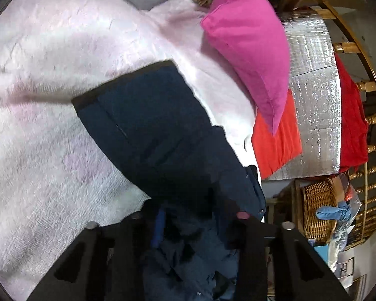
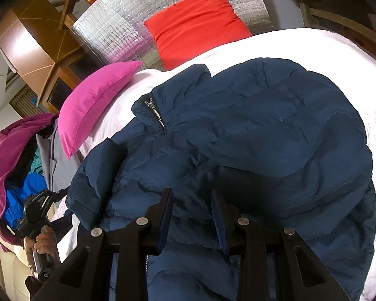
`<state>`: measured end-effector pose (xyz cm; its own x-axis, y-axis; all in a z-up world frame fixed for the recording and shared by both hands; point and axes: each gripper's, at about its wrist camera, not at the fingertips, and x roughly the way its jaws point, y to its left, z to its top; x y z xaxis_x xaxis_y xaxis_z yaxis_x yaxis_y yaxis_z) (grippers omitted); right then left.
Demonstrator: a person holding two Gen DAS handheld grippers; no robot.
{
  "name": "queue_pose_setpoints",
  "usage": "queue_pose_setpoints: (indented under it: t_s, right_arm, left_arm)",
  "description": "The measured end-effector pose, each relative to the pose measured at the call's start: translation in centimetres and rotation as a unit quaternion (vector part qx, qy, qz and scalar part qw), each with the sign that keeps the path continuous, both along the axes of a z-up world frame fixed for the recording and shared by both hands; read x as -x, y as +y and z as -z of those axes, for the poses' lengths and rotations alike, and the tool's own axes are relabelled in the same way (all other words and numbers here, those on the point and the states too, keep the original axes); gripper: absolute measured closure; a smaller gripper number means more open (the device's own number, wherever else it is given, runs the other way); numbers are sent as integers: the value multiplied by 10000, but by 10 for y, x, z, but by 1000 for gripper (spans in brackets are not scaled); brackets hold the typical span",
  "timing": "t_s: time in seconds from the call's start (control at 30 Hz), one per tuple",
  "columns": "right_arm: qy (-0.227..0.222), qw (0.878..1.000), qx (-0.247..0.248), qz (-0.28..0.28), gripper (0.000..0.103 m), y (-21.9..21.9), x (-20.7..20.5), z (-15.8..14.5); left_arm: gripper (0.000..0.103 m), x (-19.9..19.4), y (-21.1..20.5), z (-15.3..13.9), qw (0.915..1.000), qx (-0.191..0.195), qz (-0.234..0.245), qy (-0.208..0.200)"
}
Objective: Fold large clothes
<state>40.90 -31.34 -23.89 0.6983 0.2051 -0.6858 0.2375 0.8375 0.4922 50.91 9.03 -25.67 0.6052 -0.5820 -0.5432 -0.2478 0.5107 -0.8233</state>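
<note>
Left wrist: left gripper (image 1: 188, 225) is buried in bunched fabric of the navy quilted puffer jacket (image 1: 150, 125); jaw gap hidden, can't tell if clamped. A jacket panel runs toward 11 o'clock over the fuzzy white-pink blanket (image 1: 50, 75). Magenta pillow (image 1: 245, 45) at 1 o'clock.

Right wrist: right gripper (image 2: 191, 215) has fingers parted, just above the jacket (image 2: 263, 130), gripping nothing. Jacket lies spread on the blanket (image 2: 373, 130), zipper collar at 11 o'clock. Red cushion (image 2: 198, 22) at 12.
</note>
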Motion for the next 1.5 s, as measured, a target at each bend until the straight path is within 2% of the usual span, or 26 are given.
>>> queue_pose_setpoints:
  t_s: [0.03,0.13,0.27,0.37,0.4,0.47,0.57,0.67,0.77,0.8,0.83,0.87,0.93,1.0,1.03,1.07,1.1,1.13,1.17,1.2,1.27,1.3,1.4,1.5]
  right_arm:
    - [-8,10000,3,13,68,0,0,0]
    - [-39,10000,-6,82,68,-4,4,-2]
    - [-118,9997,-20,233,68,-17,11,-8]
    - [-190,9990,-47,396,68,-29,19,-14]
    - [-206,9988,-52,439,68,-33,22,-15]
    - [-244,9981,-82,553,68,-43,28,-18]
    - [-285,9972,-122,673,68,-56,35,-21]
    - [-304,9965,-139,763,68,-67,41,-23]
    - [-271,9964,-163,788,68,-76,45,-22]
    - [-249,9965,-160,782,68,-79,46,-22]
    - [-241,9966,-158,778,68,-80,45,-22]
    - [-237,9965,-160,787,68,-83,46,-22]
    - [-246,9962,-184,810,68,-86,46,-23]
    - [-287,9962,-263,780,68,-89,46,-25]
    - [-298,9964,-278,748,68,-89,45,-25]
    - [-320,9968,-274,679,68,-87,44,-27]
    - [-342,9972,-256,622,66,-84,43,-29]
    - [-367,9976,-224,543,57,-80,42,-30]
    - [-395,9981,-185,442,50,-74,41,-32]
    - [-440,9984,-139,319,37,-67,40,-34]
    - [-554,9984,-42,79,35,-51,37,-38]
    - [-588,9982,89,-101,35,-37,35,-41]
    - [-692,9947,479,-596,35,1,28,-46]
    - [-773,9866,975,-1056,34,44,21,-48]
  left_arm:
    - [79,1,-1,-5,10000,-54,-9,-82]
    - [83,8,-11,-37,9980,-336,88,-519]
    - [84,30,-42,-85,9875,-749,518,-1286]
    - [85,56,-85,-118,9679,-1332,1013,-1875]
    - [85,67,-108,-128,9570,-1543,1277,-2099]
    - [85,80,-138,-135,9424,-1706,1694,-2327]
    - [85,86,-191,-126,9256,-1922,2242,-2369]
    - [85,94,-242,-102,9040,-2376,2792,-2199]
    - [79,97,-282,-70,8792,-2811,3425,-1751]
    - [73,96,-289,-61,8734,-2895,3583,-1577]
    - [70,97,-290,-55,8718,-2894,3675,-1455]
    - [69,101,-284,-53,8730,-2819,3729,-1391]
    - [51,104,-272,-58,8783,-2508,3869,-1266]
    - [38,107,-251,-70,8869,-2195,3874,-1229]
    - [30,113,-240,-74,8898,-2185,3811,-1235]
    - [28,113,-231,-79,8918,-2217,3741,-1248]
    - [27,115,-217,-84,8932,-2259,3666,-1293]
    - [27,116,-204,-89,8946,-2296,3601,-1315]
    - [27,116,-187,-94,8991,-2330,3463,-1321]
    - [27,111,-172,-97,9052,-2339,3296,-1317]
    - [27,99,-148,-92,9163,-2349,2972,-1297]
    - [27,94,-129,-91,9249,-2451,2640,-1220]
    - [27,79,-95,-82,9344,-2912,1822,-945]
    - [29,61,-84,-67,9441,-2910,1425,-605]
